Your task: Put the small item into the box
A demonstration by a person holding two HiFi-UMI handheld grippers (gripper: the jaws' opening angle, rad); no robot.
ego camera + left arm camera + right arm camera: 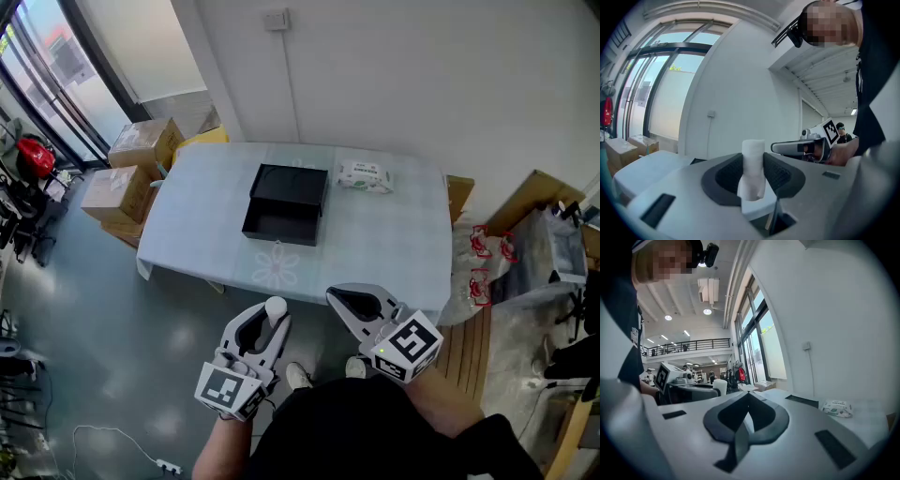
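Observation:
A small white cylindrical item (276, 307) stands upright between the pads of my left gripper (270, 323), which is shut on it. In the left gripper view the item (753, 171) fills the gap between the dark pads (729, 176). My right gripper (352, 302) is beside it, shut with nothing in it; its tips meet in the right gripper view (749, 395). Both grippers are held short of the table's near edge. The open black box (284, 204) lies on the middle of the table, also visible in the right gripper view as the box (801, 400).
The table (394, 244) has a pale blue cloth. A pack of wipes (364, 175) lies right of the box. Cardboard boxes (131, 169) are stacked on the floor at the table's left, and bags (487, 267) lean at its right. A wall runs behind.

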